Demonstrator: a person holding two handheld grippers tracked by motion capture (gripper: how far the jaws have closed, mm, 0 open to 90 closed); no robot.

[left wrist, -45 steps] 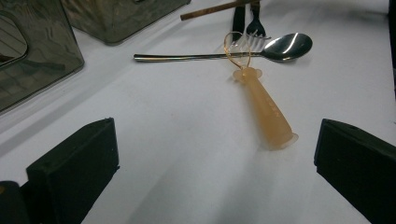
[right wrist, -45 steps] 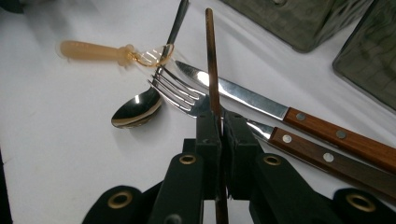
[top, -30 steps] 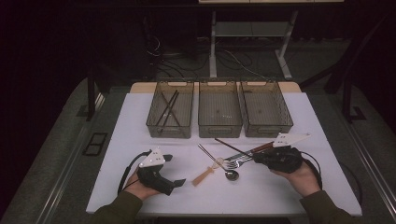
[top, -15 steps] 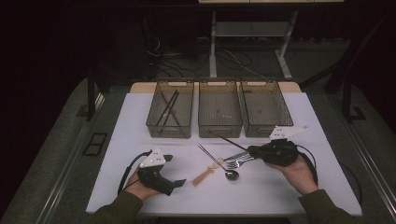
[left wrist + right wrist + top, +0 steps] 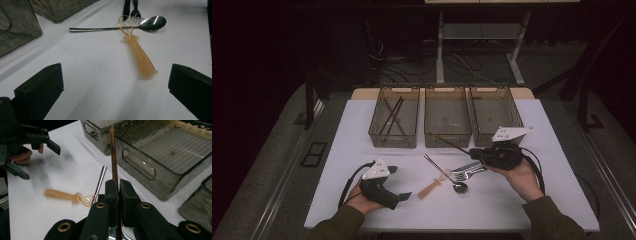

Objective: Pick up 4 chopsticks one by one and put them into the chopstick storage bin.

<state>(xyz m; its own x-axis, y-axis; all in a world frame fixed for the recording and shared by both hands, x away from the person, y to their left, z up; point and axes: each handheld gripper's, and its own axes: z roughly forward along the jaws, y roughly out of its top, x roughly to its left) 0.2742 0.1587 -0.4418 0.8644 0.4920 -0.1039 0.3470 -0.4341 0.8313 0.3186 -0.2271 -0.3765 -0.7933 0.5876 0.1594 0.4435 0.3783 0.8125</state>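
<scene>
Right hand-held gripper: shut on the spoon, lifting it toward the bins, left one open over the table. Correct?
Not the spoon. The right hand-held gripper is shut on a thin brown chopstick, as the right gripper view shows; the spoon lies on the table. The left hand-held gripper is open over the table.

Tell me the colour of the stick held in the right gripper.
Dark brown; the stick shows best in the right gripper view.

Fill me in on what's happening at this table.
A person is sorting utensils into three bins. The right tool is shut on a brown chopstick, lifted and pointing toward the middle bin. The left tool rests open near an orange whisk. A spoon and fork lie on the table; the left bin already holds chopsticks.
</scene>
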